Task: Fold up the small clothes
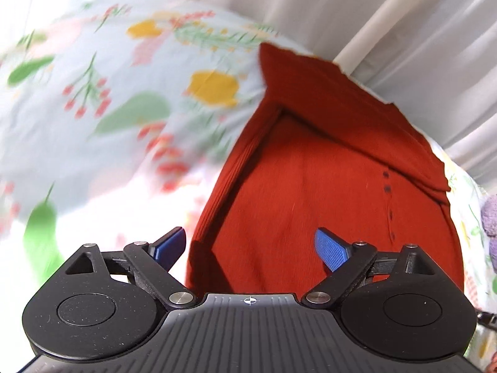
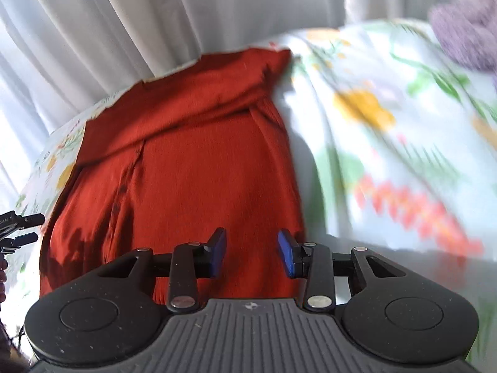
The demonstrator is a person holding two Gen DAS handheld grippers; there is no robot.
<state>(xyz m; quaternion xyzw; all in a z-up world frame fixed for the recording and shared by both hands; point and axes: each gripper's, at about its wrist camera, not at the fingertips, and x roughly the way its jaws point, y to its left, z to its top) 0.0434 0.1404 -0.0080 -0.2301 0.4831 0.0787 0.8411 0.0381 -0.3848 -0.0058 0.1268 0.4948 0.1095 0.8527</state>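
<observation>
No readable brand or lettering in either view; the only mark is a small round crosshair emblem on each gripper body, at 6 o'clock. Red garment [image 1: 310,192], fine-ribbed knit, lies on a floral bedsheet [image 1: 93,108] (pale ground, blurred yellow, green and red-pink print). Its far end is folded back across itself in a diagonal flap, and a line of small dark buttons runs down the front. In the left wrist view the garment fills centre to 3 o'clock; in the right wrist view [image 2: 192,161] it fills centre to 9 o'clock. Left gripper [image 1: 253,250]: blue textured pads spread wide, nothing between them, near edge of the garment below. Right gripper [image 2: 252,256]: blue pads parted, gripping nothing, red fabric seen through the gap. Purple fuzzy knit item [image 2: 466,31] at 1 o'clock, well apart from the garment. White pleated curtain [image 2: 155,15] behind, 12 o'clock.
</observation>
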